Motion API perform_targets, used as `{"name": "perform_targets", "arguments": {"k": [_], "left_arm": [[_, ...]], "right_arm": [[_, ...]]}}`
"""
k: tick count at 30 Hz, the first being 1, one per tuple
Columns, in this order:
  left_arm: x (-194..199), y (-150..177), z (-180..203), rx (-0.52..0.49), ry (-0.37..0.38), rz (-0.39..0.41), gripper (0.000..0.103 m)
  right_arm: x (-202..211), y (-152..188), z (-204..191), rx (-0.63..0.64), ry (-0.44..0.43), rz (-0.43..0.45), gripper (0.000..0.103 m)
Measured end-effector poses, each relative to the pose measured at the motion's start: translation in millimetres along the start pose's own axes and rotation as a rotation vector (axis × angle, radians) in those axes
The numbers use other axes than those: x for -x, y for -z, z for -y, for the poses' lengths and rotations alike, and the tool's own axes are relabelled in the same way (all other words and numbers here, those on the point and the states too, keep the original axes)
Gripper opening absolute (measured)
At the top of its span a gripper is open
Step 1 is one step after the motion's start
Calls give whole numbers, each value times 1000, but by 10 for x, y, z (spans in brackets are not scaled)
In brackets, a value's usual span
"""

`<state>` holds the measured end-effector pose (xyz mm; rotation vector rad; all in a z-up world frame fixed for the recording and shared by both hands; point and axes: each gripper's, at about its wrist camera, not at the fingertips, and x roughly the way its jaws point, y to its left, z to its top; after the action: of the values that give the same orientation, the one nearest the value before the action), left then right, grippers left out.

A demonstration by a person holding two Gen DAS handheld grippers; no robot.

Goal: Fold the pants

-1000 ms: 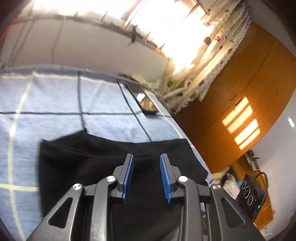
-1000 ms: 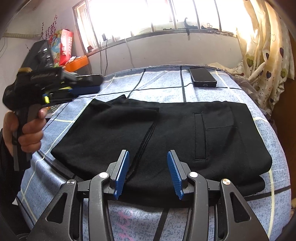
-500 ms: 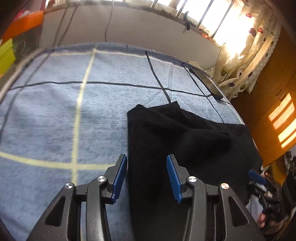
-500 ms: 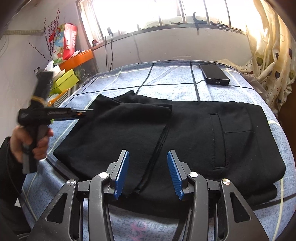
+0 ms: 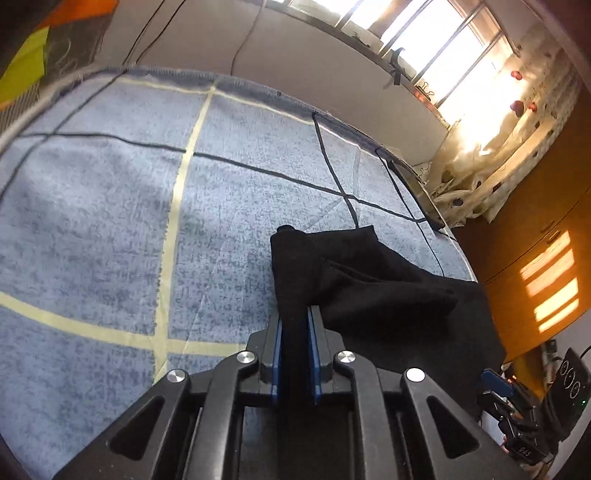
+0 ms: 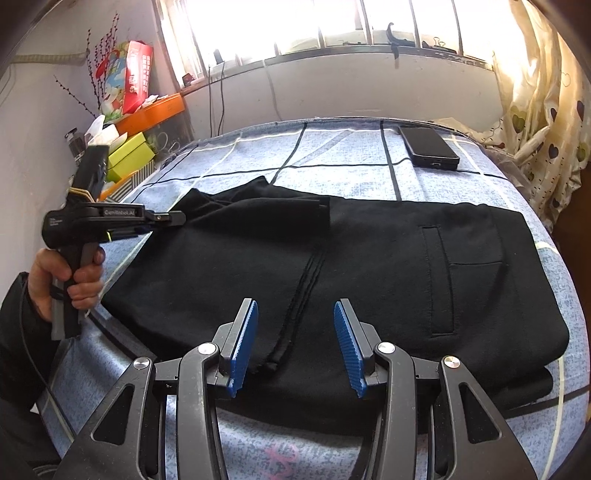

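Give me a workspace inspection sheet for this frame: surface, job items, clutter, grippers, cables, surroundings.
Surface: blue checked bedcover, yellow and black lines.
Job's things: black pants lying flat, one end already folded over, pocket up.
Clutter: dark phone on the far side of the cover, clear of the pants.
Grippers: left gripper closing on the pants' edge, fabric between its pads; right gripper open above the near hem, holding nothing.
Cables: thin cords hang down the wall under the window.
Surroundings: window, heart-print curtain, boxes on an orange shelf, wooden wardrobe.
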<state>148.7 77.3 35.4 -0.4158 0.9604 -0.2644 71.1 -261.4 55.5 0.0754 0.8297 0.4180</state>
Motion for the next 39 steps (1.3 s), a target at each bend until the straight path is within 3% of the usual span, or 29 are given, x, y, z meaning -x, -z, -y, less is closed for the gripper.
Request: {"name": "perform_targets", "arguments": {"k": [3,6,9,12,15,17,23,30,32,39], "left_arm": [[242,77,140,-65,-59,73,15],[493,226,291,-120,-39,117,15],[617,457,458,-178,3,108,15],[576,705,601,-236,14,62,15],[430,916,626,-271,-31,-7,15],[432,983,630,-291,-44,13,15],[453,1012,691,-324,-83,14,15],[474,966,659,-298,-67,-3,15],[480,863,702,-306,-89,-14,15],[270,250,882,-369,-158,70,15]], "right_arm": [[23,15,-64,20,-6,12,45],[15,33,-110,35,-12,18,43],[-46,63,-171,59,6,-5,27],[-137,126,-230,95,40,-68,26],[-125,158,-259,121,61,-79,26],[-112,179,-274,132,68,-81,26],[-93,210,-288,137,88,-80,26],[-77,196,-284,124,82,-82,27],[-63,172,-283,123,81,-77,27],[-118,-95,-258,133,81,-47,27]]}}
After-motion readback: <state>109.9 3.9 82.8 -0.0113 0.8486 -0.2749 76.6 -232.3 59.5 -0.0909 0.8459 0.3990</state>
